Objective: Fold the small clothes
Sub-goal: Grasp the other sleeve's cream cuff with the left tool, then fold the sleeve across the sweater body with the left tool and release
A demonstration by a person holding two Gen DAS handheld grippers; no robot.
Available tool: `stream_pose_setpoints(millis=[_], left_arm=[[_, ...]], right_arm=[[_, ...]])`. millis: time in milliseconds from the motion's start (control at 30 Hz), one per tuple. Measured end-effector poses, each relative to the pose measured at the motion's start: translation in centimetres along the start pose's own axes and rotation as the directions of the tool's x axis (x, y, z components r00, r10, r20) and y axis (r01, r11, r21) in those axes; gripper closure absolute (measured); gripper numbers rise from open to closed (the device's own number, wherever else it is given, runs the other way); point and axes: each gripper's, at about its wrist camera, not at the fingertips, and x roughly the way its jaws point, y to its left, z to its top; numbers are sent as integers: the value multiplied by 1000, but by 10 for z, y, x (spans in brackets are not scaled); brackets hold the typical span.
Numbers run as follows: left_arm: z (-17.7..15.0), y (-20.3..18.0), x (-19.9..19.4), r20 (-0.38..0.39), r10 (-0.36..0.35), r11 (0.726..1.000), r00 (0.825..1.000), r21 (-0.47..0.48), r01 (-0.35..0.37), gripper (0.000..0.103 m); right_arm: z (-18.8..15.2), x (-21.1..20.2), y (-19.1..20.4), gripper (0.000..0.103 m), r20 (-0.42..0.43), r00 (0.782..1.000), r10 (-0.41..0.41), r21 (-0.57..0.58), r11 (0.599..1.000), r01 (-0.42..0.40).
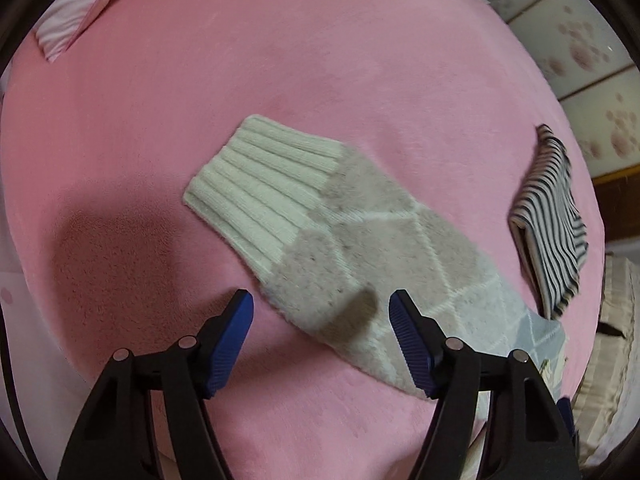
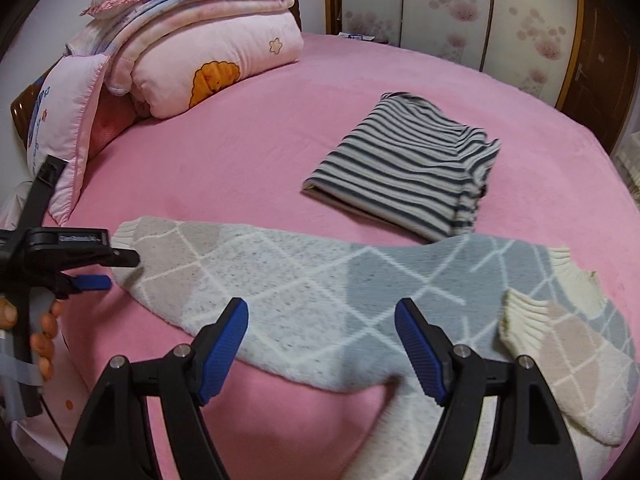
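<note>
A small knit sweater (image 2: 320, 292) with a grey, beige and white diamond pattern lies spread on the pink bed (image 2: 240, 152). Its left sleeve with a ribbed white cuff (image 1: 264, 176) stretches out in the left wrist view. My left gripper (image 1: 320, 320) is open, just above the sleeve's lower edge; it also shows in the right wrist view (image 2: 108, 270) at the sleeve end. My right gripper (image 2: 322, 332) is open over the sweater's body. The right sleeve (image 2: 560, 352) is folded in, cuff up.
A folded striped garment (image 2: 404, 176) lies beyond the sweater; it also shows in the left wrist view (image 1: 552, 224). A stack of pink quilts (image 2: 200, 48) and a pillow (image 2: 64, 128) sit at the back left. A floral wardrobe (image 2: 480, 12) stands behind the bed.
</note>
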Motion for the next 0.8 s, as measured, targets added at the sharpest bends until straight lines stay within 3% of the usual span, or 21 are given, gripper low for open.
stream_pose_setpoints(millis=[133, 167, 233, 267, 300, 400, 500, 633, 800], left_arm=[[5, 7, 15, -30, 19, 997, 999, -77, -21, 37], [5, 7, 19, -35, 32, 996, 999, -78, -34, 42], [5, 3, 21, -34, 41, 997, 999, -57, -43, 63], [4, 0, 20, -27, 45, 998, 999, -36, -46, 81], [4, -3, 19, -15, 45, 999, 999, -19, -46, 89], [1, -16, 13, 28, 57, 997, 998, 40, -58, 93], [-4, -34, -3, 117, 51, 994, 992, 89, -62, 93], [-17, -60, -35, 267, 24, 981, 964, 182, -74, 93], [-54, -109, -65, 345, -61, 960, 937, 277, -39, 94]], right_arm=[[-5, 4, 6, 27, -12, 1000, 11, -12, 1000, -11], [-7, 5, 6, 27, -18, 1000, 14, -13, 1000, -15], [-11, 7, 6, 27, -28, 999, 16, -13, 1000, -17], [-13, 8, 5, 27, -31, 999, 16, -12, 1000, -16], [-15, 8, 4, 27, -34, 999, 14, -9, 1000, -15], [-20, 6, -2, 27, -38, 999, 15, 8, 1000, -15], [-27, -2, -11, 27, -35, 999, 19, 29, 999, -18], [-41, -24, -31, 27, -7, 1000, -1, 45, 999, 1], [-59, -57, -72, 27, 34, 998, -46, 90, 995, 42]])
